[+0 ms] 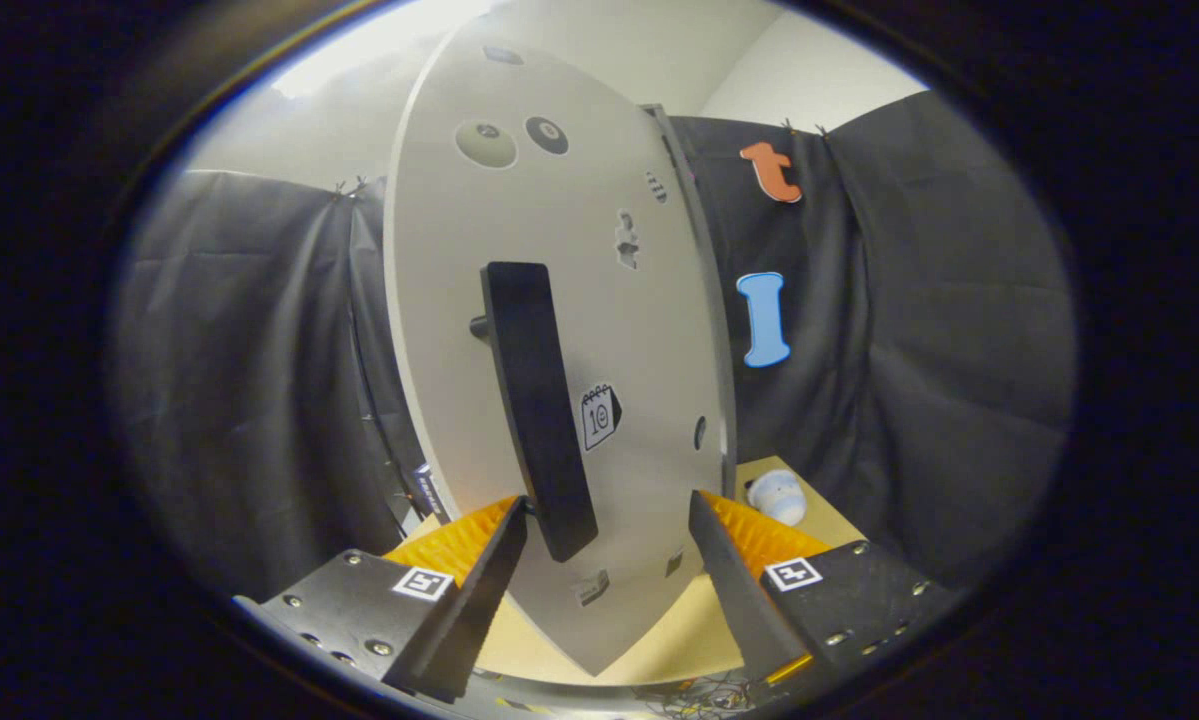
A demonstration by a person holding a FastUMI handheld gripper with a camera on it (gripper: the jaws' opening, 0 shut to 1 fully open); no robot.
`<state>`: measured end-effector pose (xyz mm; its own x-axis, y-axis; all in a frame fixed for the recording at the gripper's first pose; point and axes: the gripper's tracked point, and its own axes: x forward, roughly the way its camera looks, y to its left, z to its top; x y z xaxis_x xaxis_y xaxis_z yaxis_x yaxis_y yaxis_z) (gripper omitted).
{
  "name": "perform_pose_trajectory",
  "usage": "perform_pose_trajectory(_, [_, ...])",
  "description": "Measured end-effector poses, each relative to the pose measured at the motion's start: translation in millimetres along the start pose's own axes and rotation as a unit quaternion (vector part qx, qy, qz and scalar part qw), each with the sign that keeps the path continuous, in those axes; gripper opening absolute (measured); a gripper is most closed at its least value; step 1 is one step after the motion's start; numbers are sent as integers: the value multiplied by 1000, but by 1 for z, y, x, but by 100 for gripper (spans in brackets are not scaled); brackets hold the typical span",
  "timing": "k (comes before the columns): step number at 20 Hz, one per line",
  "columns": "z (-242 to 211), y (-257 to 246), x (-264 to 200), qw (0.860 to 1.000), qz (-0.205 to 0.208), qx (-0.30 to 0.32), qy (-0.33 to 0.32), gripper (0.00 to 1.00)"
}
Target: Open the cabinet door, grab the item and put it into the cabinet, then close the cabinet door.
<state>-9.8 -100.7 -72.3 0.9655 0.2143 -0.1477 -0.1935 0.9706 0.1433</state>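
While hand-held gripper (609, 520) gapes, door handle (537, 400) between fingers.

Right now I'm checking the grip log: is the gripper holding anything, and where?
Nothing is held. The gripper is open; the door handle's lower end sits between its fingers, near the left one.

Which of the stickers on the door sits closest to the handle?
The calendar sticker on the cabinet door, right beside the black handle. The round stickers sit higher up.

Cabinet door (559, 300) fills the frame's centre, its handle (537, 410) between the spread fingers of the gripper (609, 520) at bottom. A small item (779, 496) sits on the table (829, 520), lower right, beyond the door.
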Motion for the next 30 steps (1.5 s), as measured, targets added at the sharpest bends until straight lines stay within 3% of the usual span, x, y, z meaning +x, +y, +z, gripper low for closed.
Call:
perform_pose_trajectory(9, [0,75,93,996,80,-30,12,100])
perform_pose_trajectory(18, [5,134,185,993,99,-60,-4,100])
perform_pose_trajectory(30, [15,149,266,997,2,-51,-54,100])
